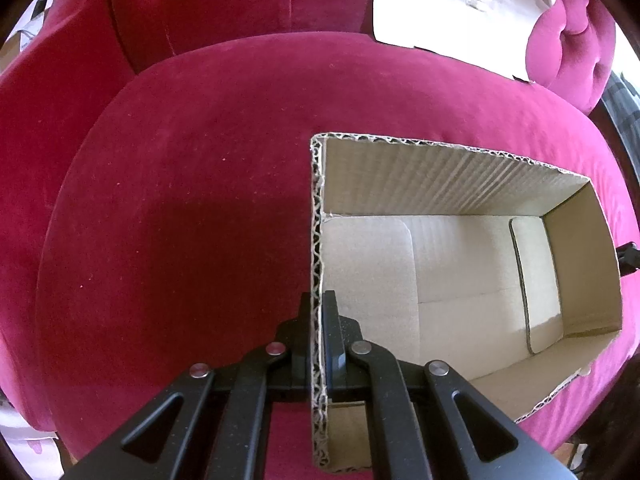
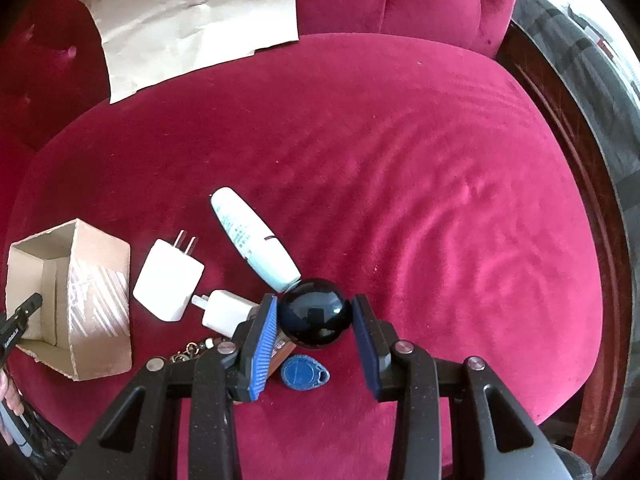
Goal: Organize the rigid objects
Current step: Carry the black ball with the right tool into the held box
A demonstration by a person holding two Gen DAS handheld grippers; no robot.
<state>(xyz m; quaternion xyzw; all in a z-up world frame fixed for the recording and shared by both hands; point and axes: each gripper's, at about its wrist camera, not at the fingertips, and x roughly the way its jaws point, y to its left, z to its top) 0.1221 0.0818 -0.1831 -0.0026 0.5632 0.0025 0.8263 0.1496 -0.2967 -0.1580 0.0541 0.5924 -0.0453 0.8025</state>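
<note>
On the crimson velvet seat, my right gripper point(image 2: 315, 301) is shut on a glossy black ball point(image 2: 314, 320), one blue pad on each side of it. Beside the ball lie a pale blue and white tube point(image 2: 252, 240), a large white plug charger point(image 2: 168, 280), a smaller white adapter point(image 2: 224, 312), a blue key fob point(image 2: 304, 372) and a small chain point(image 2: 192, 348). My left gripper point(image 1: 318, 300) is shut on the near wall of an empty open cardboard box point(image 1: 440, 176). The same box point(image 2: 100, 280) sits left of the objects in the right wrist view.
A creased sheet of brown paper point(image 2: 192, 20) leans on the tufted backrest, and this paper point(image 1: 452, 8) also shows in the left wrist view. The seat's dark wooden edge point(image 2: 592, 240) runs down the right. A person's hand point(image 2: 10, 396) shows at the bottom left.
</note>
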